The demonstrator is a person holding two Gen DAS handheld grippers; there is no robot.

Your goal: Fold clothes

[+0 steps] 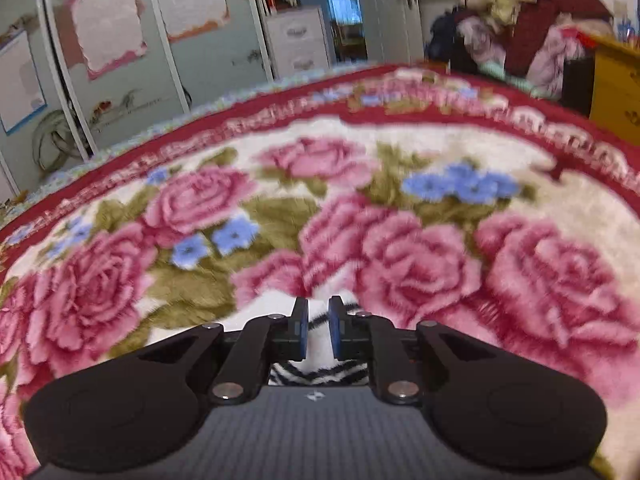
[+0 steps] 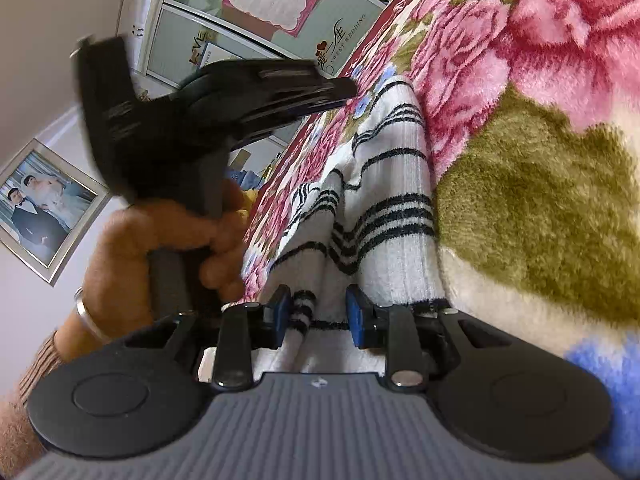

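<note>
while the striped garment lies bunched on the floral blanket, i judge folding barely begun: my left claw is clenched on its cloth, my right claw grasps a gathered edge, and every fold looks left to do.

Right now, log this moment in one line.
task: fold clothes | left tongs: gripping striped garment | right tongs: garment between pads, grip unclear | surface: floral blanket

Left gripper nearly closed, right gripper partly closed, left hand gripping handle
</note>
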